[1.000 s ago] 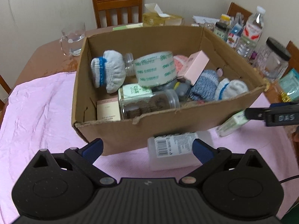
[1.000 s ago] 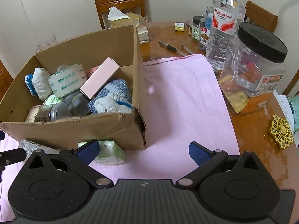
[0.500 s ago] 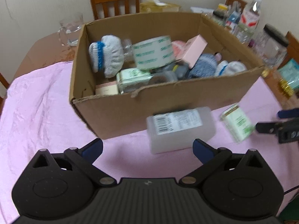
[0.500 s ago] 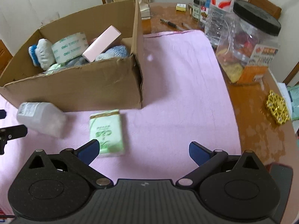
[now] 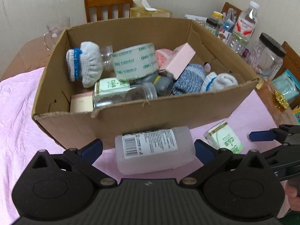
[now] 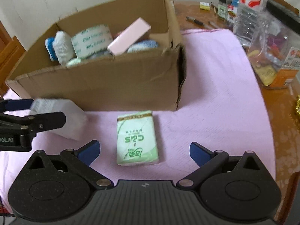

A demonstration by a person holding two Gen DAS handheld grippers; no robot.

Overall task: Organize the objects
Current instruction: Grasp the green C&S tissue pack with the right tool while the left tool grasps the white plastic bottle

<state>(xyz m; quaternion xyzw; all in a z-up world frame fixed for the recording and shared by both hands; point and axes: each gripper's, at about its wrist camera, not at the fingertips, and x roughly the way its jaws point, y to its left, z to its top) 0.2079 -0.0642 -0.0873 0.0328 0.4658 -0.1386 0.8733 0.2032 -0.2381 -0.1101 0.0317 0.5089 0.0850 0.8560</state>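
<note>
A cardboard box point(image 5: 142, 116) on the pink cloth holds a tape roll point(image 5: 135, 61), rolled socks, a pink carton and a jar. In front of it a translucent labelled bottle point(image 5: 153, 150) lies on its side between the open fingers of my left gripper point(image 5: 148, 149). A green tissue pack point(image 6: 137, 138) lies flat between the open fingers of my right gripper point(image 6: 144, 151). Neither gripper touches its object. The tissue pack point(image 5: 224, 140) also shows in the left wrist view, with the right gripper's fingers point(image 5: 262, 136) just right of it. The bottle point(image 6: 61, 120) shows blurred in the right wrist view.
A lidded clear jar point(image 6: 271, 56), a water bottle point(image 5: 243, 28) and small bottles stand at the table's right side. A tissue box point(image 5: 150, 12), a wooden chair point(image 5: 108, 1) and a glass mug point(image 5: 54, 31) are behind the box. Pens point(image 6: 195, 20) lie on bare wood.
The tissue pack has come away from the box front and turned lengthwise. Both grippers have closed in, so bottle and pack now lie between their open fingers.
</note>
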